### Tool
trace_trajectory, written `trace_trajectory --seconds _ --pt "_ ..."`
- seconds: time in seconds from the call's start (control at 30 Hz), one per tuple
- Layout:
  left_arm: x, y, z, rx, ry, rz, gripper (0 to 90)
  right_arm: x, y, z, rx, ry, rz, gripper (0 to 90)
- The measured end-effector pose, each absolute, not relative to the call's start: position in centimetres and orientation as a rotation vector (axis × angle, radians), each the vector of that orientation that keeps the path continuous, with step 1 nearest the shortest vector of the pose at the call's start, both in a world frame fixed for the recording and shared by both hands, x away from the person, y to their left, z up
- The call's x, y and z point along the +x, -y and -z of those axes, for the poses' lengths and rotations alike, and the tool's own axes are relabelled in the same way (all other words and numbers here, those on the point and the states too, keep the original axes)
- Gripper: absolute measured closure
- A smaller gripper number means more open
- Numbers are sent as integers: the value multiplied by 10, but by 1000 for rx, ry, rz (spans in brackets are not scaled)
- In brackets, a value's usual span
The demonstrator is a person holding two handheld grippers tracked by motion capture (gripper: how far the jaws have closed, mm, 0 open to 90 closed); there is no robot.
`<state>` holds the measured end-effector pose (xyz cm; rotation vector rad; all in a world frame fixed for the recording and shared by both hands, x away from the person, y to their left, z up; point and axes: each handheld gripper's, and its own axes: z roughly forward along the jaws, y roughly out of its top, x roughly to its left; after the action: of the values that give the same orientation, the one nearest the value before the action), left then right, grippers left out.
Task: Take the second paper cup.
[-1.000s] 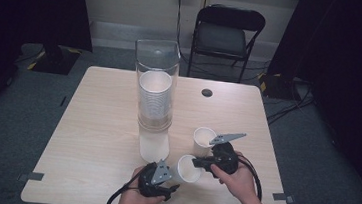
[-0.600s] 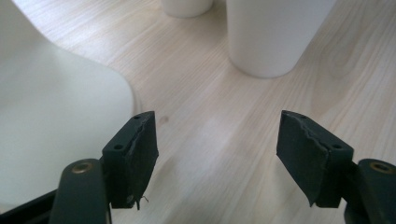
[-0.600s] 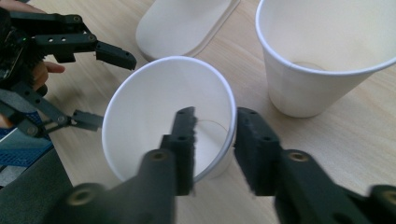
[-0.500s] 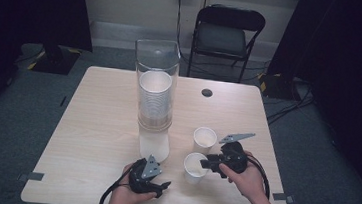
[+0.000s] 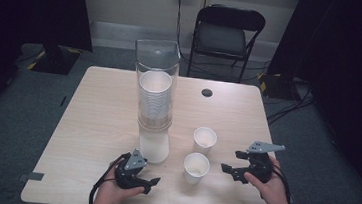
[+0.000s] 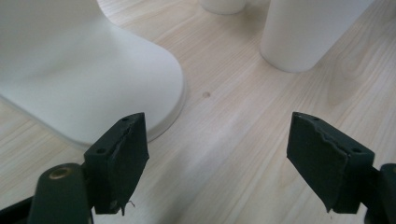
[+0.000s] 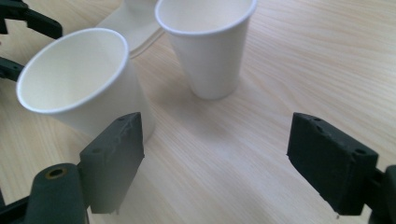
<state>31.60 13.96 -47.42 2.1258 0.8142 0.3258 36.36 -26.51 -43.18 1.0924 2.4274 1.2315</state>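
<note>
the right tool (image 5: 228,170) has let go of the near paper cup (image 5: 196,167) and backed off, jaws opening wide and empty, like the left tool (image 5: 148,184).

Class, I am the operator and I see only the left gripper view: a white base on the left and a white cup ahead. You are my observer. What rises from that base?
Observer: A tall clear tube holding a stack of white cups.
Operator: Are the loose cups filled?
Observer: No. The right gripper view looks into the near cup and the far cup, and both are empty.
Operator: Where is the right gripper?
Observer: The right gripper is to the right of the near cup and apart from it. Its jaws have just been opening, with nothing between them.
</note>
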Motion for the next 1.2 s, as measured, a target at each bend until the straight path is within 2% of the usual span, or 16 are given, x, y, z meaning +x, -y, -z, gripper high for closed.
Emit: trace_trajectory --seconds 0.6,1.2 --pt "313 -185 476 2080 -908 -327 161 351 304 466 1157 -2393 -1174 163" --pt "313 -230 481 2059 -973 -346 160 346 314 484 1098 -2432 -1145 155"
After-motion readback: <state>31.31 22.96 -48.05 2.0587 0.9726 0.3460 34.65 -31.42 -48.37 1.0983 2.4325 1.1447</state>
